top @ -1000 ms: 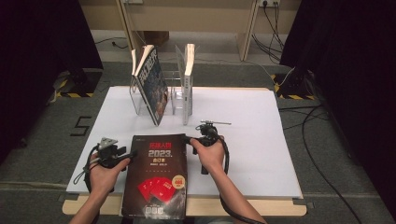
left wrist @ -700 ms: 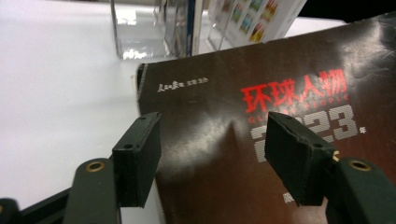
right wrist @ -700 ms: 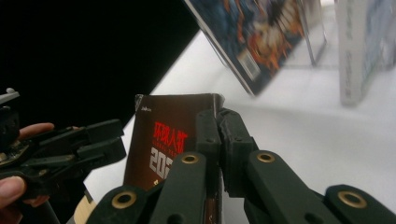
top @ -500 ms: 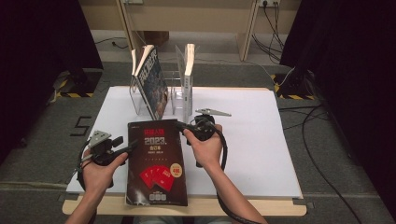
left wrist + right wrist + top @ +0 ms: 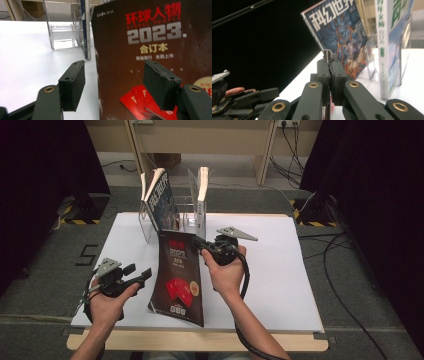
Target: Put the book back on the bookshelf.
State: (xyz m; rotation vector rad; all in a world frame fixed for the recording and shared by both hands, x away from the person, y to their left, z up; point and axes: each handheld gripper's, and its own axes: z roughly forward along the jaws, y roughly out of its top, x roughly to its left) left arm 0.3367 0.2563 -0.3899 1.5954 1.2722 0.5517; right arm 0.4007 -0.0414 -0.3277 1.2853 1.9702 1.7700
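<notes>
Over the white table (image 5: 280, 285), our right claw (image 5: 196, 241) pinches the dark red-lettered magazine's (image 5: 177, 277) edge; our left claw (image 5: 142, 274) has just spread, off it.

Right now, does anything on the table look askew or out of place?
The blue magazine leans tilted in the clear rack instead of standing upright like the white book. The dark magazine hangs tilted from the right gripper.

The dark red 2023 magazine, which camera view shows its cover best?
The left gripper view: the dark red magazine faces the camera with its title readable. The high view shows the whole magazine, small, with the right gripper clamping its top edge. The right gripper view shows just an edge between the jaws.
</notes>
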